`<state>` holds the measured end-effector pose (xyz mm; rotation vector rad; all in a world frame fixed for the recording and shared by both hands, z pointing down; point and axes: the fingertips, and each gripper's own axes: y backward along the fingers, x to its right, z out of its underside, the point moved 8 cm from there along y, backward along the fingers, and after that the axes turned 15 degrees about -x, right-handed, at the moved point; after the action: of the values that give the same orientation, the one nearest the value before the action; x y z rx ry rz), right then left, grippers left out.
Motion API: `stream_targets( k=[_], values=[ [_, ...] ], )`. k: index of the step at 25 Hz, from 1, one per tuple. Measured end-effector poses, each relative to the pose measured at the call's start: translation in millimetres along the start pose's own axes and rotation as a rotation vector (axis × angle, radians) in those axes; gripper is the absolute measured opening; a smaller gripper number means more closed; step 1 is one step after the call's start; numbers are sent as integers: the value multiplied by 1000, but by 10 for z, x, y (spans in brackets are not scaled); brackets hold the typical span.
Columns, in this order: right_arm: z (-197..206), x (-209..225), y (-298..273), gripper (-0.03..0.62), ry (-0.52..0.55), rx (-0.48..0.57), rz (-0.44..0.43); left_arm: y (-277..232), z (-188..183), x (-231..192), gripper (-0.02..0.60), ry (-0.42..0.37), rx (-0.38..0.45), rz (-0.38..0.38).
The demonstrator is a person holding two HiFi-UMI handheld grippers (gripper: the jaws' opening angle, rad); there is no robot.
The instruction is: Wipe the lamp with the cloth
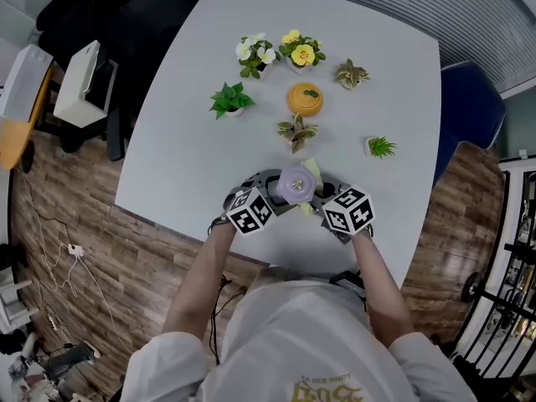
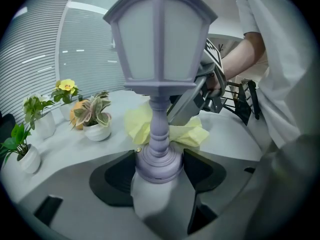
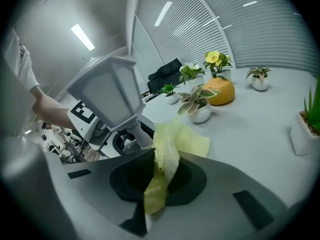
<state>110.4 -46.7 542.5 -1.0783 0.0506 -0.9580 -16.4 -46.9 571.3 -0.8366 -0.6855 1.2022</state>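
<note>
A pale purple lantern-style lamp (image 2: pixel 160 39) stands upright near the table's front edge, its top seen from above in the head view (image 1: pixel 295 184). My left gripper (image 2: pixel 159 160) is shut on the lamp's round base, one pad on each side of it. A yellow cloth (image 3: pixel 172 141) hangs crumpled from my right gripper (image 3: pixel 160 171), which is shut on it. The cloth lies just beside the lamp's stem (image 2: pixel 189 134), on the lamp's right. In the head view the left gripper (image 1: pixel 255 198) and right gripper (image 1: pixel 328 201) flank the lamp.
Small potted plants stand further back on the white table (image 1: pixel 193 141): a variegated one (image 1: pixel 296 131) closest, green ones (image 1: pixel 230 100) (image 1: pixel 380 147), flowers (image 1: pixel 300 52). An orange lidded pot (image 1: pixel 305 99) sits mid-table. A blue chair (image 1: pixel 469 107) is at the right.
</note>
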Motion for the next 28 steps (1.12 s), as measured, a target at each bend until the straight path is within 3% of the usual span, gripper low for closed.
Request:
stream_targets(
  k=[14,23,28],
  values=[
    [10,3,-6,46,-29,10,5,-9,2,11,307,-6,0,-13],
    [-72,-99,210,46,-56,171,-97,-7,1,8,307,-7,-1,-14],
    [-82,-61,211,46,-70,189,-117,-12,-1,18,307,-9,-3,-19]
  ],
)
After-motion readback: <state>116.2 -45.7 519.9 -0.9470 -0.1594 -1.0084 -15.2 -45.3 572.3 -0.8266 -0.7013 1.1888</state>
